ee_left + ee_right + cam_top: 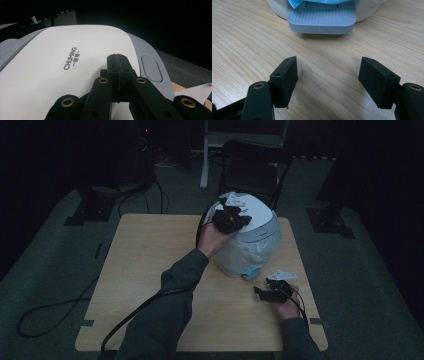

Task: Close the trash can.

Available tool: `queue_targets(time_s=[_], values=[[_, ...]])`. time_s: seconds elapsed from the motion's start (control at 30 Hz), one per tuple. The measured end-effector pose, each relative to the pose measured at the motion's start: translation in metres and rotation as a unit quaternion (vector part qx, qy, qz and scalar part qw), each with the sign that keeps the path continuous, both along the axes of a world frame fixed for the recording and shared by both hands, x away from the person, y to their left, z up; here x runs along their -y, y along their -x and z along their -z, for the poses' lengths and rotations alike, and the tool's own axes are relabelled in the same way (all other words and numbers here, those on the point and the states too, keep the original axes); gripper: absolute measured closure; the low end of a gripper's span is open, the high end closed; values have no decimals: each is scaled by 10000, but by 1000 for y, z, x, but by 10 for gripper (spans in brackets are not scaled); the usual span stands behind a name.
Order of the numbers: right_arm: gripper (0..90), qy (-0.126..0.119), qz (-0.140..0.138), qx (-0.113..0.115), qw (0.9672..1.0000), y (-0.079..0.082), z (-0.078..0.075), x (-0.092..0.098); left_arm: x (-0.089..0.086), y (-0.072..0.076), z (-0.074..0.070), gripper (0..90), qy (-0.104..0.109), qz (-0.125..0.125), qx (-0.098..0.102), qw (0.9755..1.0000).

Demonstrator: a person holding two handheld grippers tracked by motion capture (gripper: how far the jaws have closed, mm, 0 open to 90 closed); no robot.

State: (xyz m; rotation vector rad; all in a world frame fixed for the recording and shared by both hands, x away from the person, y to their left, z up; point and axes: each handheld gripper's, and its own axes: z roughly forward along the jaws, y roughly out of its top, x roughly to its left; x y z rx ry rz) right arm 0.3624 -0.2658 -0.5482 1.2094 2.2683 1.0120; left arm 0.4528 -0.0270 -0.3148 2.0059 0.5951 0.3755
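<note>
The right gripper (328, 82) rests low over the wooden table (150, 270), jaws spread wide with nothing between them; just ahead of it lies the grey foot pedal (322, 21) of the pedal bin (252, 245). Farther off, the left gripper (117, 62) hovers above the bin's white lid (62, 75), jaws pressed together and empty. The lid looks closed, so the work seems barely begun. Beyond the table stands a black chair (252, 170) in a dark room.

We read the brand name "CHUMING" in dark grey capitals, with a line of small Chinese characters set between dashes beneath it, printed on the white lid (62, 72) of the pedal bin.
</note>
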Motion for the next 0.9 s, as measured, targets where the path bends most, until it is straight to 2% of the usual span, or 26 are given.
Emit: queue_targets(time_s=[0.07,0.1,0.13,0.27,0.33,0.43,0.6,0.73,0.9], values=[[304,-2,2,-3,10000,0,0,0,3,1,-1,900,-130,-42,-13,9999],[303,-2,3,-5,10000,0,0,0,3,1,-1,900,-130,-42,-13,9999],[303,-3,5,-4,10000,0,0,0,6,3,-1,900,-261,-53,28,9996],[303,4,-2,-7,10000,0,0,0,8,3,-3,900,-302,-40,23,9995],[303,6,-8,-5,10000,0,0,0,6,2,-2,900,-272,-34,53,9996],[302,2,-12,-4,10000,0,0,0,1,2,-3,819,-231,-25,143,9996],[301,10,-21,3,10000,0,0,0,-12,1,-12,780,24,-123,204,9997],[301,9,-24,4,10000,1,0,0,-23,3,-16,750,31,-203,245,9995],[287,7,2,-12,10000,1,0,0,-40,2,-13,726,113,-380,206,9990]])
